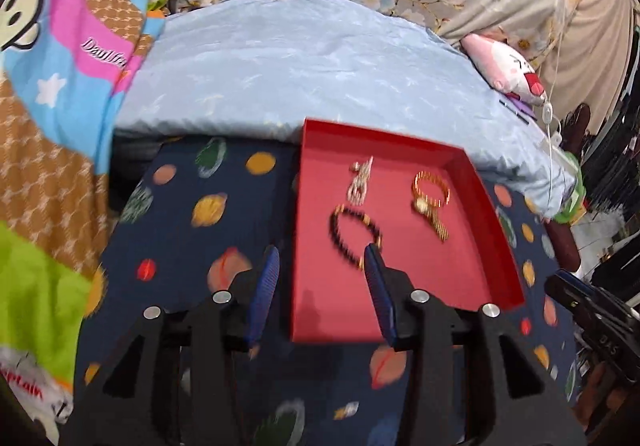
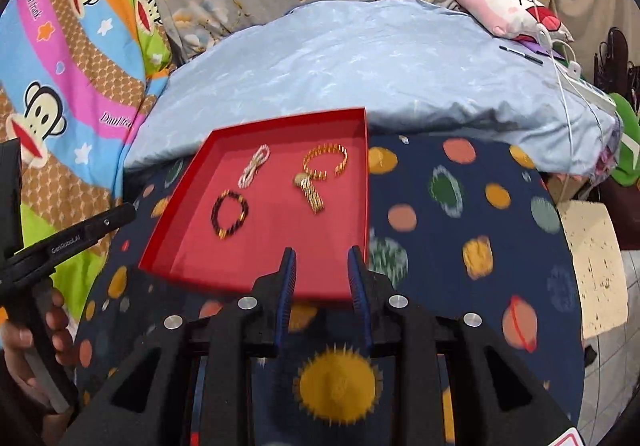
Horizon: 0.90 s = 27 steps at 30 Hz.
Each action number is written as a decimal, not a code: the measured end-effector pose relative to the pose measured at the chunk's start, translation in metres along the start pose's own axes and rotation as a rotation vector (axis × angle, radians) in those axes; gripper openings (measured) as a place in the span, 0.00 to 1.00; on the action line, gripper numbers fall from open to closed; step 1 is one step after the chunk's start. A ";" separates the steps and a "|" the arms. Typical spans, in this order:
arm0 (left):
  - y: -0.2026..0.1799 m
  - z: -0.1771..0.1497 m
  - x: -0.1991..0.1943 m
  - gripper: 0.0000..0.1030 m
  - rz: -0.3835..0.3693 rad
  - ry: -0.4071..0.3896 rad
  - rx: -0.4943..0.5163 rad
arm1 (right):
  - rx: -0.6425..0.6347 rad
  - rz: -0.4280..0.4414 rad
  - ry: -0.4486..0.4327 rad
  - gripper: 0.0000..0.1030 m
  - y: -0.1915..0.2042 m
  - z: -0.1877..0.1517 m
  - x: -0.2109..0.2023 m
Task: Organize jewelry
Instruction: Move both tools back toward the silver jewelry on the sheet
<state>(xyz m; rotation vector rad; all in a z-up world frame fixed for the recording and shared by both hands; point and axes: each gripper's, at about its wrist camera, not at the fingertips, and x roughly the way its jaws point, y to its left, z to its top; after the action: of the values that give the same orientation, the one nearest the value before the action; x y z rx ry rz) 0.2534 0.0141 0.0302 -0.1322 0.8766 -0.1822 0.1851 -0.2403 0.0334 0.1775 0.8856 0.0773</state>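
A shallow red tray lies on a dark planet-print cloth. Inside it rest a dark beaded bracelet, a pale twisted bracelet and a gold watch. My left gripper hovers over the tray's near left edge, open, with nothing between its blue pads; its right fingertip overlaps the beaded bracelet in the picture. My right gripper is over the tray's near right corner, open and empty. The left tool, held by a hand, shows at the left of the right wrist view.
The planet-print cloth covers a round surface beside a bed with a light blue quilt. A pink plush pillow, white cables and a cream board lie to the right.
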 end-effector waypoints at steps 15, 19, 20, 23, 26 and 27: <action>-0.001 -0.112 -0.046 0.59 0.007 0.131 -0.011 | 0.036 -0.027 0.140 0.27 -0.001 -0.119 -0.047; 0.002 -0.133 -0.051 0.60 0.018 0.160 -0.009 | 0.035 -0.022 0.165 0.28 0.002 -0.137 -0.052; 0.003 -0.139 -0.052 0.60 0.024 0.170 -0.011 | 0.030 -0.020 0.170 0.29 0.004 -0.141 -0.052; 0.006 -0.151 -0.054 0.60 0.027 0.192 -0.015 | 0.019 -0.010 0.187 0.31 0.010 -0.150 -0.051; 0.009 -0.165 -0.055 0.60 0.050 0.209 -0.010 | 0.011 0.008 0.199 0.31 0.016 -0.156 -0.049; 0.010 -0.168 -0.055 0.60 0.055 0.213 -0.013 | 0.003 0.015 0.199 0.31 0.019 -0.156 -0.048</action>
<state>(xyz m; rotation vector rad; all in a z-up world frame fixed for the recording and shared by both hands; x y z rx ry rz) 0.0898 0.0293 -0.0367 -0.1019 1.0923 -0.1407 0.0333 -0.2088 -0.0230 0.1817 1.0833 0.1092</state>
